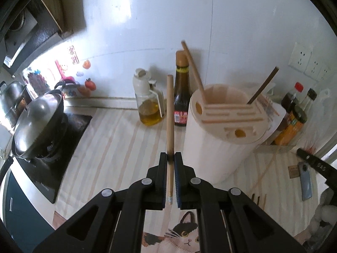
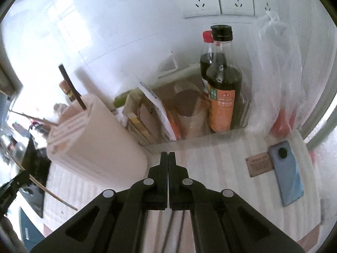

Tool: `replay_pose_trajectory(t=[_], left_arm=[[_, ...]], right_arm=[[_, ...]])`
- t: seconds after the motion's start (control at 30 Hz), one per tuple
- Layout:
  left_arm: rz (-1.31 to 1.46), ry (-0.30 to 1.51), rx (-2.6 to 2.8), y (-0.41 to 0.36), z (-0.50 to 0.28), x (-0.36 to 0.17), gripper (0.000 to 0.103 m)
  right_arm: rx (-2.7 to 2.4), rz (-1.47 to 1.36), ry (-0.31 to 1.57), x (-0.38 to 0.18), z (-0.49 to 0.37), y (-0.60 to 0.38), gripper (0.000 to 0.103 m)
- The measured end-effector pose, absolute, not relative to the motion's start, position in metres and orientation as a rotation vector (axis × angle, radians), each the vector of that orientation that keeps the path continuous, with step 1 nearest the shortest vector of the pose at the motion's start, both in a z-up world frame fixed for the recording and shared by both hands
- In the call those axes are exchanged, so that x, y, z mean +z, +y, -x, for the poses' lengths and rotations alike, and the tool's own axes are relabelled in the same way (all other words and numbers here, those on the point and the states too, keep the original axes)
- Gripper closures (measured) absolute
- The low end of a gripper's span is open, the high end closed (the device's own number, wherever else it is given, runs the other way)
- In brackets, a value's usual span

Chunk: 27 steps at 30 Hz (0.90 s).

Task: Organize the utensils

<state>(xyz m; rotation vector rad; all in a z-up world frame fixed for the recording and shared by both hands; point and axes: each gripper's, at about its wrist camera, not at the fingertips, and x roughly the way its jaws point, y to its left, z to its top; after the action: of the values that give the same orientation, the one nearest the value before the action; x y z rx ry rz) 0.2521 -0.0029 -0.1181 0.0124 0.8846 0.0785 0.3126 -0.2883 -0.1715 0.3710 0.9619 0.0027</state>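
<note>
My left gripper (image 1: 170,158) is shut on a light wooden chopstick (image 1: 170,113), held upright above the counter, just left of the white utensil holder (image 1: 217,147). The holder's slotted lid (image 1: 231,113) has a light chopstick (image 1: 193,69) and a dark chopstick (image 1: 263,86) standing in it. More chopsticks (image 1: 260,198) lie on the counter to the holder's right. My right gripper (image 2: 168,158) is shut and empty, above the counter right of the holder (image 2: 92,139). A dark chopstick (image 2: 72,87) stands in that holder. Thin dark sticks (image 2: 170,227) lie under the right gripper.
A lidded wok (image 1: 38,122) sits on the stove at left. An oil jar (image 1: 147,101) and a dark sauce bottle (image 1: 182,92) stand by the wall. Sauce bottles (image 2: 223,88) and packets fill a clear tray. A phone (image 2: 288,172) lies at right.
</note>
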Motion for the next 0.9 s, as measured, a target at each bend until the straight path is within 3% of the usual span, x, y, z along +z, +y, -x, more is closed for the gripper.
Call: replay_pose_trajectory(t=[0.13, 0.3, 0.37, 0.5, 0.63, 0.67, 0.7, 0.9], left_arm=[[-0.026, 0.875, 0.102, -0.006, -0.256, -0.121, 0.099], [-0.014, 0.914, 0.131, -0.005, -0.269, -0.139, 0.099], [-0.011, 0.925, 0.136, -0.005, -0.273, -0.145, 0.099], [-0.008, 0.941, 0.139, -0.007, -0.28, -0.154, 0.099], [-0.012, 0.949, 0.134, -0.011, -0.283, -0.159, 0.099], [-0.013, 0.949, 0.133, -0.012, -0.283, -0.159, 0.099], [-0.015, 0.95, 0.132, -0.013, -0.283, -0.16, 0.099], [-0.004, 0.956, 0.13, -0.009, -0.281, -0.16, 0.099]], right_arm=[[0.013, -0.546, 1.077, -0.212, -0.326, -0.308, 0.101], [-0.081, -0.781, 1.26, -0.284, -0.329, -0.341, 0.076], [-0.148, -0.788, 1.322, -0.309, -0.333, -0.347, 0.074], [-0.194, -0.801, 1.367, -0.334, -0.346, -0.347, 0.074], [-0.227, -0.633, 1.41, -0.338, -0.371, -0.327, 0.074], [-0.211, -0.567, 1.451, -0.339, -0.379, -0.317, 0.077], [-0.217, -0.499, 1.455, -0.336, -0.382, -0.309, 0.091], [-0.181, -0.401, 1.455, -0.331, -0.377, -0.29, 0.094]])
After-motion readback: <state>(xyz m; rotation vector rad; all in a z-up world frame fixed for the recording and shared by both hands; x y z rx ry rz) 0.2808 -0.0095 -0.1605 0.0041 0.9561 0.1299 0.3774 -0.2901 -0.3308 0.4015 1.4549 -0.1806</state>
